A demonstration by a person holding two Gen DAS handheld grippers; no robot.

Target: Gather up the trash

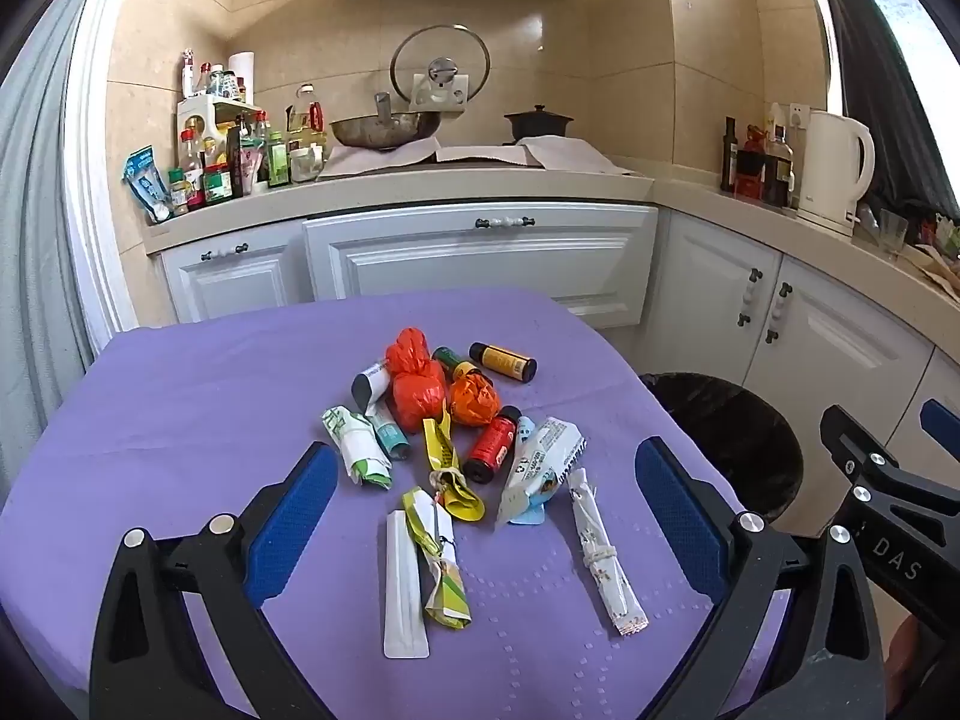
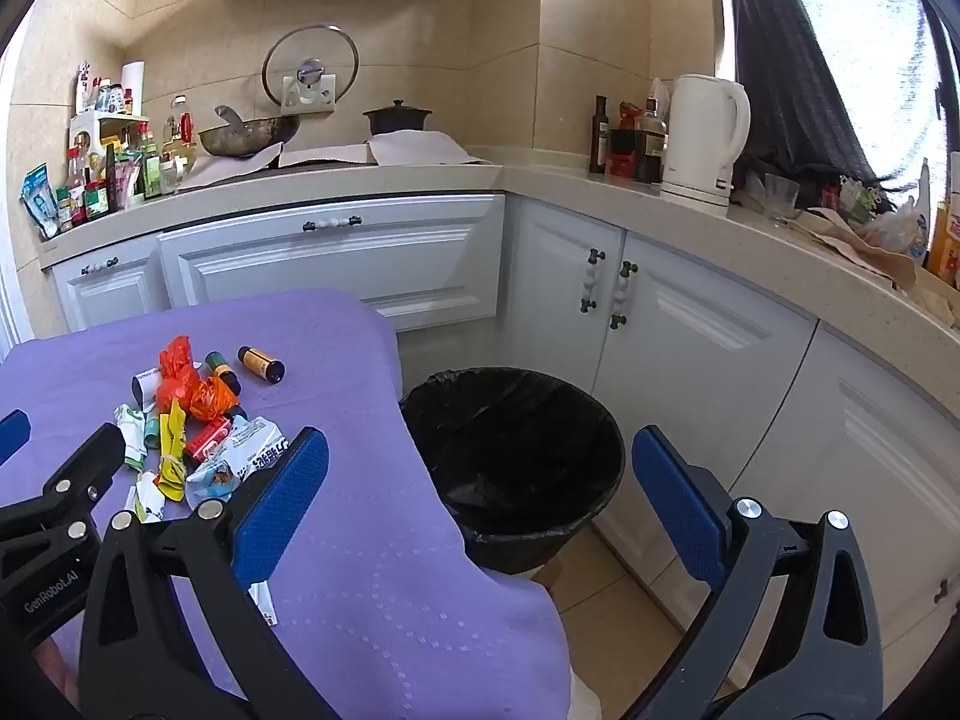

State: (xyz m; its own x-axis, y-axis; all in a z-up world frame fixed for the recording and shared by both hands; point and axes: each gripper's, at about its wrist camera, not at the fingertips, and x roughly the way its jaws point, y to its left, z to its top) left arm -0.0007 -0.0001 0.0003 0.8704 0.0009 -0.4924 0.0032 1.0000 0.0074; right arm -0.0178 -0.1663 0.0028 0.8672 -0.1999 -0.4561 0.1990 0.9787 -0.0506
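The left gripper (image 1: 486, 516) is hanging wide open over the purple tablecloth (image 1: 180, 408), gripping nothing, and the trash pile (image 1: 456, 438) is lying straight ahead of it, filling the centre of the left wrist frame between and just beyond its blue pads (image 1: 294, 516). The right gripper (image 2: 480, 504) is likewise spread wide and empty, but it is facing the black-lined trash bin (image 2: 510, 462) in the lower centre of its frame, with the pile off in the left middle. So the left gripper is judged the nearer one for the first pick.

Nearest to the left gripper are three long pieces. The flat white sleeve (image 1: 405, 588), the yellow-green wrapper (image 1: 438, 564) touching it, and the knotted white sachet (image 1: 603, 552) at lower centre-right are all lying with their long axes running roughly away from the camera, the sachet leaning with its far end toward upper left. The opening between the fingers is running left to right, so it is crossing these axes, which suits a closing grip. Farther up the frame, the red bottle (image 1: 493, 444) is pointing up-right, and the yellow-labelled dark bottle (image 1: 503, 362) is lying nearly crosswise. The bin is sitting at the right edge of the left wrist frame, beside the table.
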